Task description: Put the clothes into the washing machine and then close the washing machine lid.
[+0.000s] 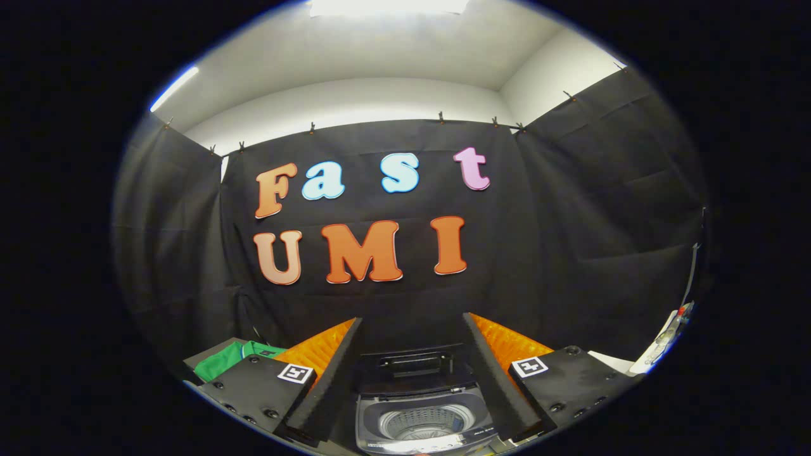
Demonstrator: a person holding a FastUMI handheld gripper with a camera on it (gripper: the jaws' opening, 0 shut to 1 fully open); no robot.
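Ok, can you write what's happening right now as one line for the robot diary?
gripper: open, holding nothing | washing machine: between the fingers, lid up, drum looks empty | green clothes: beside the machine, not yet in

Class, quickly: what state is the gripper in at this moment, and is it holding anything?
Gripper: open, holding nothing; the washing machine, lid up, shows between its fingers.

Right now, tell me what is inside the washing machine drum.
The washing machine sits between the open fingers, lid up. Its ribbed drum wall shows, with no clothes visible; the drum floor is hidden.
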